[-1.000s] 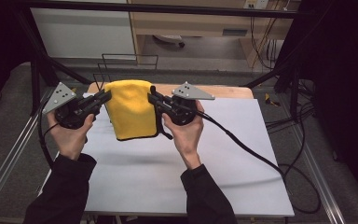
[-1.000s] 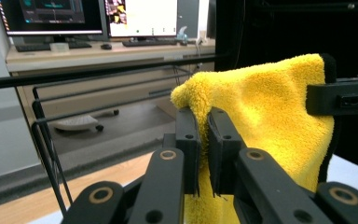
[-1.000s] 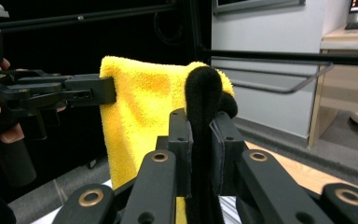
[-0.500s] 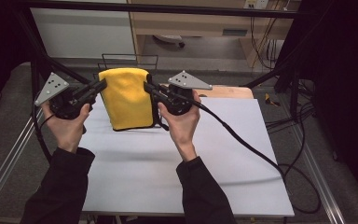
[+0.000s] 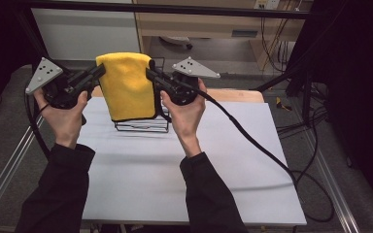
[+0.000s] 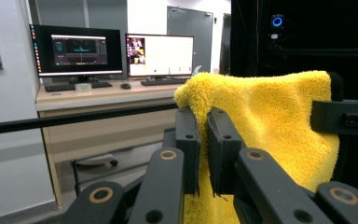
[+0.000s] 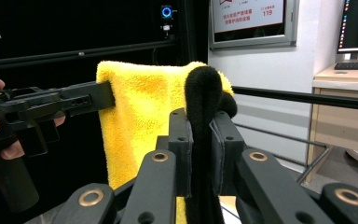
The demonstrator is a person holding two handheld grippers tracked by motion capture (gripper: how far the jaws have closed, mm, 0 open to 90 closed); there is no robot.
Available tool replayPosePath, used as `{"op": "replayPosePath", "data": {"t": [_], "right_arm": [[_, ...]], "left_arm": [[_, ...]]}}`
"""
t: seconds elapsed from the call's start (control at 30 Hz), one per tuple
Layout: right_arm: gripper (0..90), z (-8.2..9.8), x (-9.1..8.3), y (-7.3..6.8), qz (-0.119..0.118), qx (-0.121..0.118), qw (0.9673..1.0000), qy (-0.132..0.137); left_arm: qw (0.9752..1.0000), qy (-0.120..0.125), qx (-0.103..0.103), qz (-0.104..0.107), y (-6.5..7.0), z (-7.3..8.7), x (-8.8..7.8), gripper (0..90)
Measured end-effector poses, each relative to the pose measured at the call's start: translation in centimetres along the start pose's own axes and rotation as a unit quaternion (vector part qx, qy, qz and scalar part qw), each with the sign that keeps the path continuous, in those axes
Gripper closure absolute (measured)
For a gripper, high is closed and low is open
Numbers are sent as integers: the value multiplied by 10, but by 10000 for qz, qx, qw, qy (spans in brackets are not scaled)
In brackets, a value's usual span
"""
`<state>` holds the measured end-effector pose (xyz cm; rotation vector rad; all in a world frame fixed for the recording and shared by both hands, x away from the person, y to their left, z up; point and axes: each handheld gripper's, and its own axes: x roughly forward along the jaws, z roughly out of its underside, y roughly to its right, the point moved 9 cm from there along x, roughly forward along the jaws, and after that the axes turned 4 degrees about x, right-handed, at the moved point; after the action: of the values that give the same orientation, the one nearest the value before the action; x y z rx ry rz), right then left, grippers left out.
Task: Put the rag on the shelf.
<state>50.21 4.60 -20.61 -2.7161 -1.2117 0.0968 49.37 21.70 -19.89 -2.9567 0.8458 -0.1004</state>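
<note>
- One yellow towel [image 5: 126,87], two grippers, one wire rack [image 5: 142,126], two monitors and one keyboard: that is the count from where I stand.
- The left gripper [image 5: 98,72] sits in the upper left of the high view, its jaws pressed together on the towel's top left corner; in the left gripper view the two black jaws pinch the fluffy yellow edge [image 6: 200,100] with barely a slit between them.
- The right gripper [image 5: 150,75] sits just right of centre in the high view, its jaws closed on the towel's top right corner, where a black trim [image 7: 204,93] runs between the pads.
- The towel hangs in the air between the two grippers, in the upper middle of the high view, its lower edge in front of the wire rack and clear of the table.
- The white table [image 5: 213,160] fills the lower half of the high view; the rack stands near its far edge, and a strip of wooden board [image 5: 233,95] shows behind the right hand [image 5: 184,116].
- A black cable [image 5: 252,141] trails from the right gripper across the table to the lower right.
- Two lit monitors [image 6: 77,50] stand on a wooden desk [image 6: 98,95] at the upper left of the left gripper view, with a keyboard [image 6: 77,86] beneath them.
- The towel is bright yellow, thick and fleecy, folded double over the top, with dark edging on one side.
</note>
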Motion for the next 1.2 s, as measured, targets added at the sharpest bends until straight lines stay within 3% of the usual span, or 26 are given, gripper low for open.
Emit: {"op": "replayPosePath", "data": {"t": [0.5,1.2], "right_arm": [[809,-31,14,2,42,-4,9998,199],[809,-60,38,14,126,-27,9994,326]], "left_arm": [[9995,285,-8,-108,-13,-28,12,837],[9989,438,-30,-193,-39,-52,38,837]]}}
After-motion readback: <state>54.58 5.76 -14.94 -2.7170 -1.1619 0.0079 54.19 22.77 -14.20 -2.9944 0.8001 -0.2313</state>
